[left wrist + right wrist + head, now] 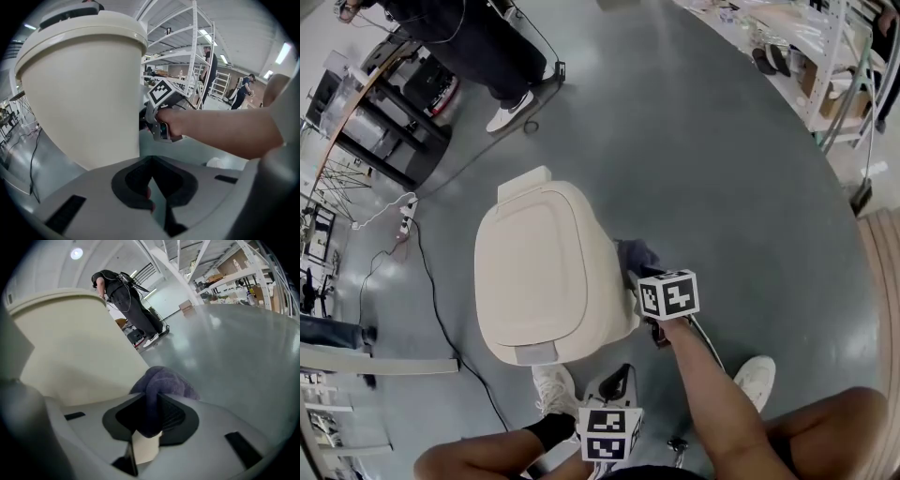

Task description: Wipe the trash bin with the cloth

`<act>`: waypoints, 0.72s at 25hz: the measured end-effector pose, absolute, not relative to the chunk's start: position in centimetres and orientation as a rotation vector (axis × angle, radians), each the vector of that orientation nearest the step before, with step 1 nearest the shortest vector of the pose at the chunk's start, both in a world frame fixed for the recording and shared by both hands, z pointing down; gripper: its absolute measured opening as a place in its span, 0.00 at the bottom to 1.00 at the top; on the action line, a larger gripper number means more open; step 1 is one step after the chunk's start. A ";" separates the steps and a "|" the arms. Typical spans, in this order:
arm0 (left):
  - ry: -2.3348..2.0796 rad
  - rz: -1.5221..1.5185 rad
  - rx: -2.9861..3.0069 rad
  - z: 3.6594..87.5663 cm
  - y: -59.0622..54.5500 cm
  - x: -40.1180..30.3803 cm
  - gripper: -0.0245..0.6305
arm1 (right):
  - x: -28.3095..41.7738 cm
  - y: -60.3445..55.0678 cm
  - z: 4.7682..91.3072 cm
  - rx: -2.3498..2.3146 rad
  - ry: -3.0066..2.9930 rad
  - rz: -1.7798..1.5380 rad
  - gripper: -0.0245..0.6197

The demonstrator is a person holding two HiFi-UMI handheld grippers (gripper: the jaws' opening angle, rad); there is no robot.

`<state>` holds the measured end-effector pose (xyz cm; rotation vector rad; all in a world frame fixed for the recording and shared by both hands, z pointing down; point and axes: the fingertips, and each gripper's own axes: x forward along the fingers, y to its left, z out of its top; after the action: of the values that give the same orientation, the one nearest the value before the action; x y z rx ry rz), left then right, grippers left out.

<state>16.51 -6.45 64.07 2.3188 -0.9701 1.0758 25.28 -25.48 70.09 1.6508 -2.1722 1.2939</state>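
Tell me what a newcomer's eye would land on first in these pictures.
The cream trash bin, lid closed, stands large in the middle of the grey floor. The right gripper is shut on a purple cloth beside the bin's right side in the head view. The left gripper hangs shut and empty near the person's white shoes.

The bin [546, 277] is smooth cream plastic with a faint satin sheen. The cloth [164, 383] is soft, fuzzy purple-grey fabric, matt. The floor [722, 169] is smooth, grey and glossy, mirroring the lights. The right gripper [151, 416] has a matt grey plastic shell and black ribbed pads [172, 414]. The shelving [194, 51] is white-painted metal.
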 end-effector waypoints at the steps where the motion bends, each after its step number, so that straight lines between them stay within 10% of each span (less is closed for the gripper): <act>1: -0.966 1.078 2.316 64.2 -6.4 16.5 0.04 | 25.2 -25.6 70.6 1.647 -2.162 1.289 0.15; 18: -0.927 1.162 2.217 66.6 -6.9 13.0 0.04 | 25.9 -25.8 78.6 1.608 -1.936 1.449 0.15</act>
<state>12.99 -6.95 66.65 2.2171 -0.9267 1.1623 25.91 -25.76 78.59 1.6077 -1.9357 1.4494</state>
